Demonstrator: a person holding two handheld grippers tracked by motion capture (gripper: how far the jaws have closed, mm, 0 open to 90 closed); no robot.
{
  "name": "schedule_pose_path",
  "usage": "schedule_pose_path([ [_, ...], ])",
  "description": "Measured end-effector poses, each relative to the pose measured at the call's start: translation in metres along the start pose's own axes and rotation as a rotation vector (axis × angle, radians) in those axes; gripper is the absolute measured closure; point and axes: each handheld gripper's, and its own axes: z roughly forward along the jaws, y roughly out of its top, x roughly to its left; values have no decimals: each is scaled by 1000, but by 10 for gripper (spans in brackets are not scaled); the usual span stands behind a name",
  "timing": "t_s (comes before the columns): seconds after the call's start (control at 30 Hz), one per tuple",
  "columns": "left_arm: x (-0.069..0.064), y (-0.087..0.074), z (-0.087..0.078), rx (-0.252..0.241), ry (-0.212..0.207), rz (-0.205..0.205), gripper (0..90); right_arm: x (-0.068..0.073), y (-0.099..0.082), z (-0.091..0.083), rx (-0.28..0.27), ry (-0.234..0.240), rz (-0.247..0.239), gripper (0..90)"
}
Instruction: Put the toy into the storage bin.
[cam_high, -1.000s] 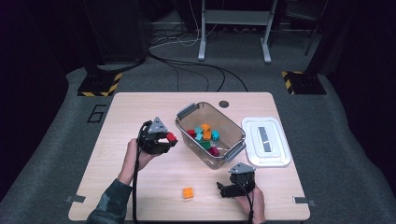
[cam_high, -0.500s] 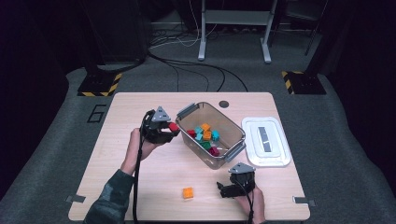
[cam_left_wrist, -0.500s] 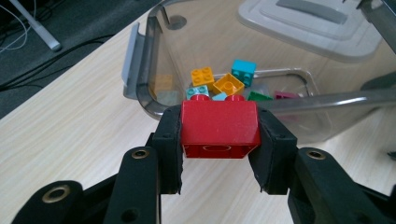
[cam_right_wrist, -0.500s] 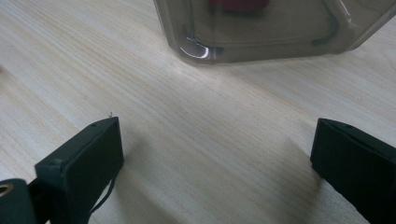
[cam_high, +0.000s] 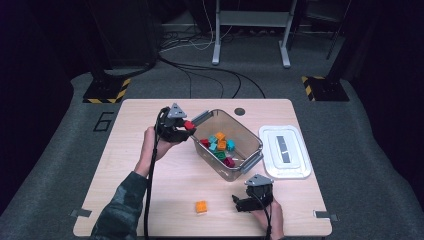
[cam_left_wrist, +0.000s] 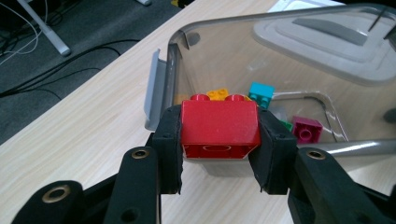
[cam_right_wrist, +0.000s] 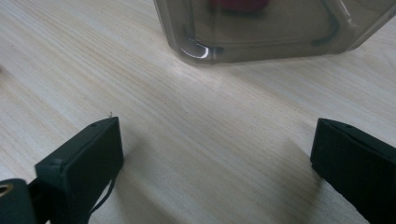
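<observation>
My left gripper (cam_left_wrist: 219, 154) clamps the red brick (cam_left_wrist: 219, 128) by its flat sides — light, hard, prob slick plastic; right gripper (cam_right_wrist: 215, 163) gapes wide, empty.

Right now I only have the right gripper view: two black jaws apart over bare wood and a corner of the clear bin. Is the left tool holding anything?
Observer: Yes. The left tool is shut on a red brick, studs up, at the near rim of the clear bin.
Operator: Bin empty?
Observer: No. It holds teal, orange, green and magenta bricks.
Operator: Anything loose on the table?
Observer: One orange brick, left of your right tool in the high view, not touching it.
Operator: Lid?
Observer: The white lid lies flat on the table beside the bin, on the side away from the left tool.
</observation>
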Motion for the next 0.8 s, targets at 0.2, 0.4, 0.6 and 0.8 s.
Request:
schedule_pose_path([
  [0.2,2,6,6,-1,3,3,586,0,0,0,1,1,-1,16],
  [0.4,1,11,15,9,1,5,585,0,0,0,0,0,0,16],
  [0.6,1,14,27,21,0,5,585,0,0,0,0,0,0,16],
  [0.8,-3,15,40,35,-10,-5,584,0,0,0,0,0,0,16],
])
